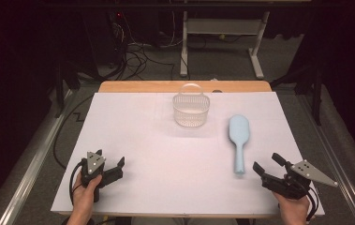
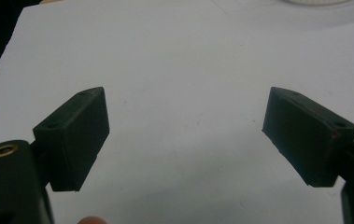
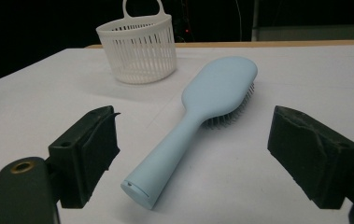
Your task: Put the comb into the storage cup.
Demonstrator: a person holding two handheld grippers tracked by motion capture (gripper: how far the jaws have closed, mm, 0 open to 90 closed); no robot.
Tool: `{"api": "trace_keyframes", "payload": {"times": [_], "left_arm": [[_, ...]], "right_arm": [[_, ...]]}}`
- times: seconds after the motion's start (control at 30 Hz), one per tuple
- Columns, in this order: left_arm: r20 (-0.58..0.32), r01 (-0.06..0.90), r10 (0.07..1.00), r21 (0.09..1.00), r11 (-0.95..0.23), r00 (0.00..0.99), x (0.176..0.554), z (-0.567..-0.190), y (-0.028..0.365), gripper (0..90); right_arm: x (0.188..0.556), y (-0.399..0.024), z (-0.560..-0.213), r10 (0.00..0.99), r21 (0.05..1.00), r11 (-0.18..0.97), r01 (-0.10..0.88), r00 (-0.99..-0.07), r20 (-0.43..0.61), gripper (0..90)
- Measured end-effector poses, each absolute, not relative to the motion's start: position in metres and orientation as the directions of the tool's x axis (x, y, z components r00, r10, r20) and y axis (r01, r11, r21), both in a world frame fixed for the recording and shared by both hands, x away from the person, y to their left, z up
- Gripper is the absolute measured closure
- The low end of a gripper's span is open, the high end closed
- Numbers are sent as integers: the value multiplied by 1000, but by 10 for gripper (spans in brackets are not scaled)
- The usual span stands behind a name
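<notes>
High view, unmarked blue hairbrush [image 1: 237,140], white basket [image 1: 191,109], both tongs agape

grey floor [image 1: 222,65] | cables [image 1: 133,56] | white desk frame [image 1: 222,28] | possibly dim

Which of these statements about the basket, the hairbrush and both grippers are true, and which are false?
1. The light blue plastic hairbrush lies bristles down. True.
2. The white slatted plastic basket holds the hairbrush. False: the hairbrush lies beside it on the white table cover.
3. The right gripper is open, near the handle end. True.
4. The left gripper grips the basket. False: it is open, holding nothing.
</notes>
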State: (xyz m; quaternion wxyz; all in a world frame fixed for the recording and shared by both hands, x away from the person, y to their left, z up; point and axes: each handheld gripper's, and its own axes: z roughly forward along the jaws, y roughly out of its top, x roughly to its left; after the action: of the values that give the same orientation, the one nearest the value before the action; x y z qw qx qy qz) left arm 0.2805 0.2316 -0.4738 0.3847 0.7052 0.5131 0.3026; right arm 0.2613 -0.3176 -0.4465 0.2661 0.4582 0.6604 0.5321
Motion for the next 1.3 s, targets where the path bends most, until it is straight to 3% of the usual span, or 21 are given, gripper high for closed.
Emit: {"api": "trace_keyframes", "payload": {"times": [1.3], "left_arm": [[26, 491, 955, 853, -176, 297, 280, -474, 229, 155]], "right_arm": [[297, -276, -441, 858, 941, 76, 329, -503, 106, 164]]}}
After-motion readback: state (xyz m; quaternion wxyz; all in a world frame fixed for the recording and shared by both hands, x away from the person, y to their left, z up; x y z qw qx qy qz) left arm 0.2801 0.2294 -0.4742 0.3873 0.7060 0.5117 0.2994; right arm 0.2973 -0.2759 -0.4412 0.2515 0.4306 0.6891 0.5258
